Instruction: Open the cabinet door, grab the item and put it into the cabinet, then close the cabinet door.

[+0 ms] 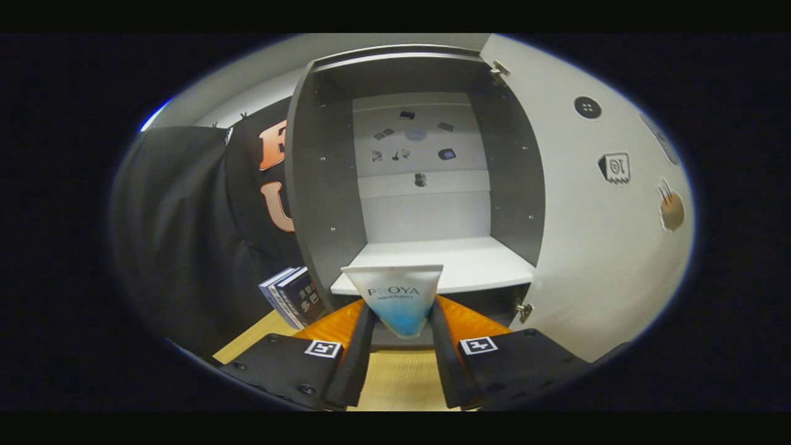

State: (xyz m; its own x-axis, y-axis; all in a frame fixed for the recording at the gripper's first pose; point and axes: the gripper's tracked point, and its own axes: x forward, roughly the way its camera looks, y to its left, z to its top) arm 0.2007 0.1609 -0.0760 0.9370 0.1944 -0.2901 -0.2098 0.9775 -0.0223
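Flat plastic tube [400, 295], pinched in claw [401, 324]

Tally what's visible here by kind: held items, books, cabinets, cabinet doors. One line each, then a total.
Tubes: 1, the tube, gripped between the fingers of the gripper
Books: 2, the books standing left of the cabinet
Cabinets: 1, the cabinet, open, with a white shelf
Cabinet doors: 1, the door, swung open to the right
Total: 5
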